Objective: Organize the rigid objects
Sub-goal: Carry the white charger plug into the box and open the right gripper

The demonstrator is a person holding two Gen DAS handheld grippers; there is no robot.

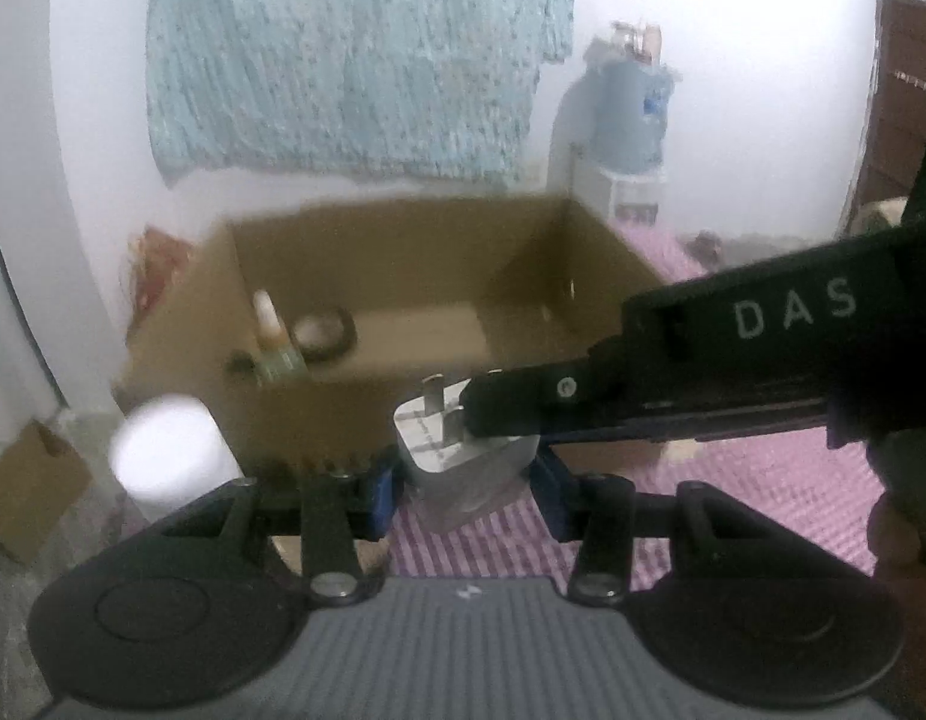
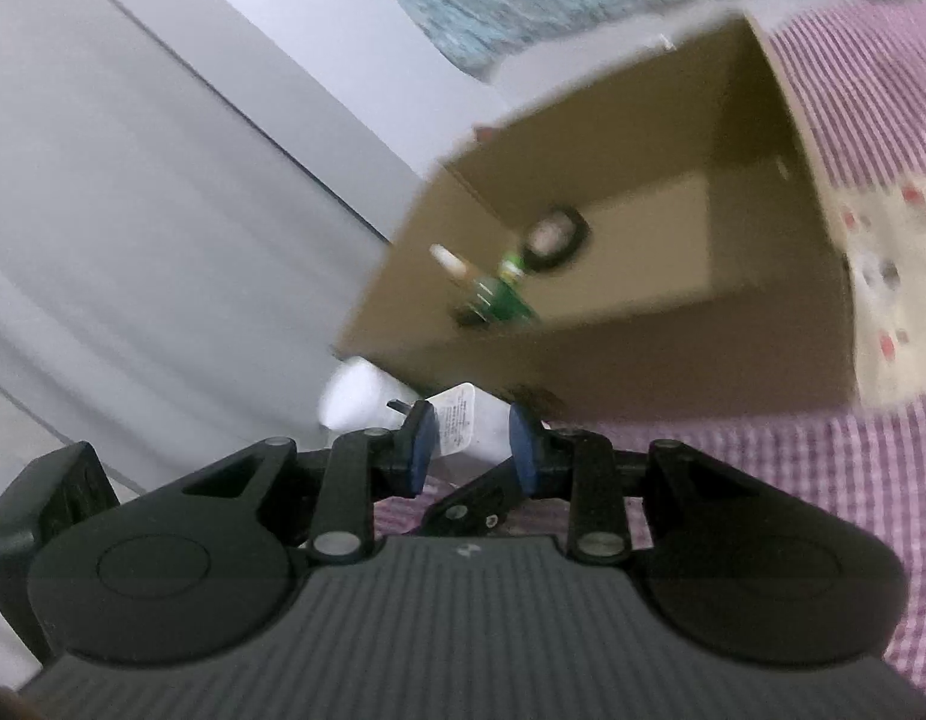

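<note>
So the white plug (image 1: 463, 456) is pinched from both sides: my left tongs (image 1: 469, 483) have their blue pads on its body, and my right tongs (image 2: 472, 450) are closed on its upper end by the prongs. It's up off the pink checked sheet (image 1: 733, 498), right in front of the cardboard box (image 1: 403, 276). In the box: a bottle (image 1: 271, 336) and a round tin (image 1: 322, 330). White cup (image 1: 169, 450) off to the left.

An open cardboard box (image 1: 319, 420) stands ahead on the checked bed (image 1: 763, 492), its right half bare; a bottle (image 1: 271, 330) and round tin (image 1: 322, 330) crowd its left corner. A white cylinder (image 1: 169, 450) stands at the near-left corner of the box.
</note>
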